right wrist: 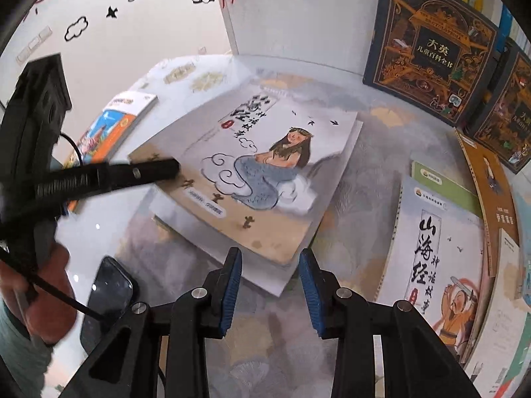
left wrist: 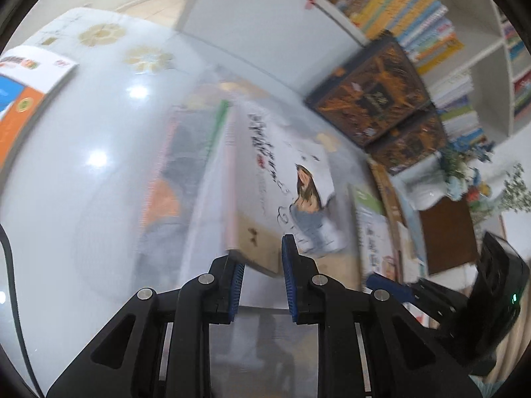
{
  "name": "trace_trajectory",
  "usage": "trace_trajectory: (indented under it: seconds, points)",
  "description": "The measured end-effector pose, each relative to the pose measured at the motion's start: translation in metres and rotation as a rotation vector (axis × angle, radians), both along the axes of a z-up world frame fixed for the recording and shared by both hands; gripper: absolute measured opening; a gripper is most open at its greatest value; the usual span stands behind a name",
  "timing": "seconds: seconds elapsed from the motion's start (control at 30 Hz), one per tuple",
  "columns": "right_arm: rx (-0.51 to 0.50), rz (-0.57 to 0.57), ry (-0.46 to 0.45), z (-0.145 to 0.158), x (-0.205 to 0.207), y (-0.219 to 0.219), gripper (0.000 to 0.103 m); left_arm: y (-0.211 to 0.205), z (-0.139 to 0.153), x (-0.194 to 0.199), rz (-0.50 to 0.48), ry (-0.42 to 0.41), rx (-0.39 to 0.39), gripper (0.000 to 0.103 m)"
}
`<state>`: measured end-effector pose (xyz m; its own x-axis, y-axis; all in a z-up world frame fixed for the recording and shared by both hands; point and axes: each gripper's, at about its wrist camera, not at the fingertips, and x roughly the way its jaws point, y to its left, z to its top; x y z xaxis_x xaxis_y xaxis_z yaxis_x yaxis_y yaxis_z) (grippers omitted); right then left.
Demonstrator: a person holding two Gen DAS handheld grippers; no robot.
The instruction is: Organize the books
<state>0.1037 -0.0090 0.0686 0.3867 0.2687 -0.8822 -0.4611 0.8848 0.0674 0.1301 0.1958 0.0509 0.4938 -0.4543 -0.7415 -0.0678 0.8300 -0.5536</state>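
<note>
A white book with a mermaid on its cover (right wrist: pixel 265 165) is tilted, one edge lifted off the glossy table (right wrist: pixel 365 199); it also shows in the left wrist view (left wrist: pixel 282 179). My left gripper (left wrist: pixel 262 265) is shut on the book's near corner, and its fingers (right wrist: pixel 156 169) reach in from the left in the right wrist view. My right gripper (right wrist: pixel 268 285) is open just in front of the book's lower corner, not touching it; it shows at the lower right of the left wrist view (left wrist: pixel 391 285).
An orange and blue book (right wrist: pixel 109 132) lies at the table's left. Several books (right wrist: pixel 438 252) lean in a row on the right. Two dark ornate books (right wrist: pixel 431 46) stand against the white shelf at the back. A dark phone (right wrist: pixel 106 301) lies near the front left.
</note>
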Motion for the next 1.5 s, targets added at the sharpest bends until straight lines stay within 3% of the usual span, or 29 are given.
trace_trajectory:
  seconds: [0.1,0.27,0.4,0.53,0.6,0.7,0.8,1.07,1.23,1.5]
  points:
    - [-0.002,-0.025,0.015,-0.005,-0.008,-0.016,0.035,0.009,-0.007,-0.011,0.017,0.045,0.064,0.025]
    - [0.074,-0.114,0.118,-0.017,-0.019,-0.057,0.036,0.007,-0.009,-0.021,0.010,0.055,0.057,0.025]
    - [0.103,-0.175,0.135,-0.016,-0.038,-0.091,0.036,-0.007,0.003,-0.023,-0.011,0.031,0.045,0.026]
    - [0.172,-0.255,0.152,-0.011,-0.058,-0.134,0.036,-0.060,0.033,-0.037,-0.160,-0.045,0.124,0.032]
    - [0.216,-0.293,0.149,-0.007,-0.065,-0.153,0.036,-0.085,0.043,-0.045,-0.223,-0.068,0.155,0.049]
    - [0.235,-0.360,0.113,0.003,-0.075,-0.187,0.039,-0.131,0.062,-0.056,-0.295,-0.121,0.190,0.059]
    - [0.243,-0.405,0.090,0.010,-0.081,-0.219,0.042,-0.170,0.073,-0.064,-0.363,-0.121,0.186,0.065]
    - [0.321,-0.573,0.045,0.013,-0.112,-0.342,0.045,-0.254,0.076,-0.082,-0.420,-0.076,0.152,0.066]
    - [0.342,-0.684,0.076,0.001,-0.127,-0.413,0.045,-0.312,0.077,-0.091,-0.410,-0.074,0.263,0.066]
    - [0.368,-0.745,0.053,0.002,-0.138,-0.492,0.045,-0.384,0.092,-0.094,-0.448,-0.124,0.259,0.066]
